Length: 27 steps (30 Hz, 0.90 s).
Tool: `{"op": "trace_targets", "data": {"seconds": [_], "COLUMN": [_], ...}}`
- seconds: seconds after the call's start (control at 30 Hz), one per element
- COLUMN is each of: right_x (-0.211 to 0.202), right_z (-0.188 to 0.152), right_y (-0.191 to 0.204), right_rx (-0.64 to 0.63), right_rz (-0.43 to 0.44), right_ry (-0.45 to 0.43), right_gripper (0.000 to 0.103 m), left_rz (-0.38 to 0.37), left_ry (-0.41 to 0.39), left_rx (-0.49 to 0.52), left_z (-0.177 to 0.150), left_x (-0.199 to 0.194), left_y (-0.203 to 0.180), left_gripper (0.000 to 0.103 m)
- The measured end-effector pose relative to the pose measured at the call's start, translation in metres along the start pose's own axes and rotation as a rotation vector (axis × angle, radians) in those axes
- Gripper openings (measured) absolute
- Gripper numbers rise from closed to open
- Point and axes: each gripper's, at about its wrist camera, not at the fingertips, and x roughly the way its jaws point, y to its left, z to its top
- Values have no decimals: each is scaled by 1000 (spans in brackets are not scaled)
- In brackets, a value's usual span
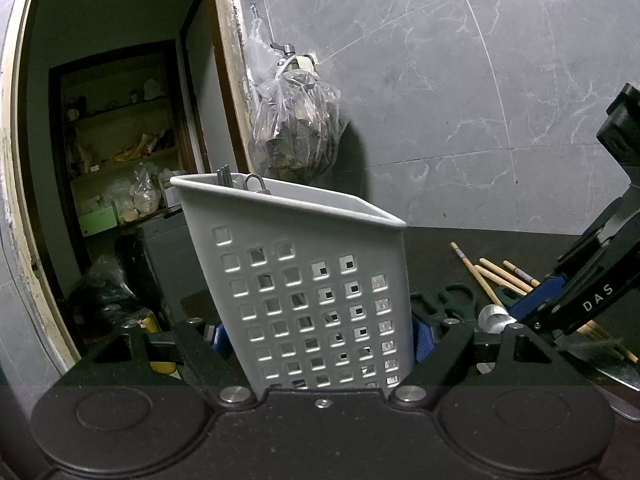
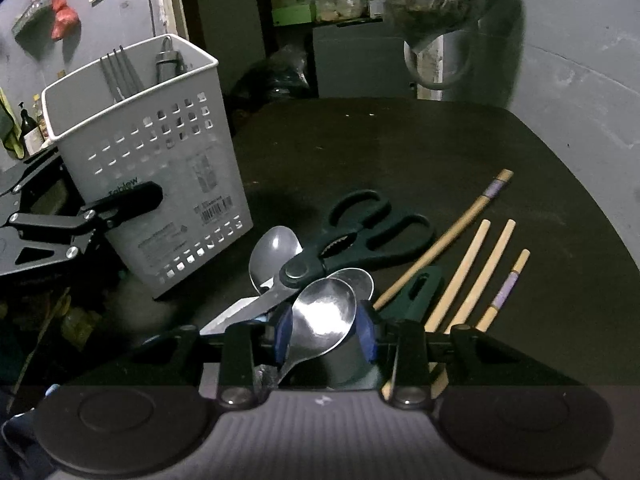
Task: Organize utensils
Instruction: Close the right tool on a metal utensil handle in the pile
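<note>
A white perforated utensil holder [image 1: 304, 280] stands upright on the dark table, and my left gripper [image 1: 320, 340] is shut on its lower sides with its blue pads. The holder [image 2: 152, 152] has grey fork tines [image 2: 120, 72] and a looped handle [image 2: 168, 60] standing in it. My right gripper [image 2: 325, 332] is open, tilted down over the utensil pile. The bowl of a shiny spoon [image 2: 324, 316] lies between its blue pads with only slim gaps. Black scissors [image 2: 360, 228] lie across two more spoons [image 2: 276, 248]. Several wooden chopsticks [image 2: 468, 268] lie to the right.
A dark green handle [image 2: 420, 292] lies between the spoons and chopsticks. A knife blade [image 1: 608, 368] shows under the right gripper. A plastic bag [image 1: 296, 128] hangs on the tiled wall behind. The table's rounded edge [image 2: 580, 184] curves at the right; an open doorway is at the left.
</note>
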Motion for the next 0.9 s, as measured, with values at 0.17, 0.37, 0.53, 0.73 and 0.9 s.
{"op": "trace_targets", "data": {"seconds": [0.17,0.37,0.53,0.73,0.9], "right_x": [0,3,3,1,-1], "right_z": [2,0,2,2,4], "right_y": [1,8,11,24,24], "right_rx": [-24,-64,-80,-163,-174], "right_rz": [1,-23,-42,-82,-99], "right_ry": [16,46,56,66,61], "right_gripper": [44,39,37,36,8], "left_rz": [0,-1,-2,-2,-2], "left_ry": [0,0,1,1,1], "left_rx": [0,0,1,2,2], "left_z": [0,0,0,0,0], "left_x": [0,0,-1,0,-1], "left_y": [0,0,0,0,0], "left_gripper": [82,82,82,82,82]}}
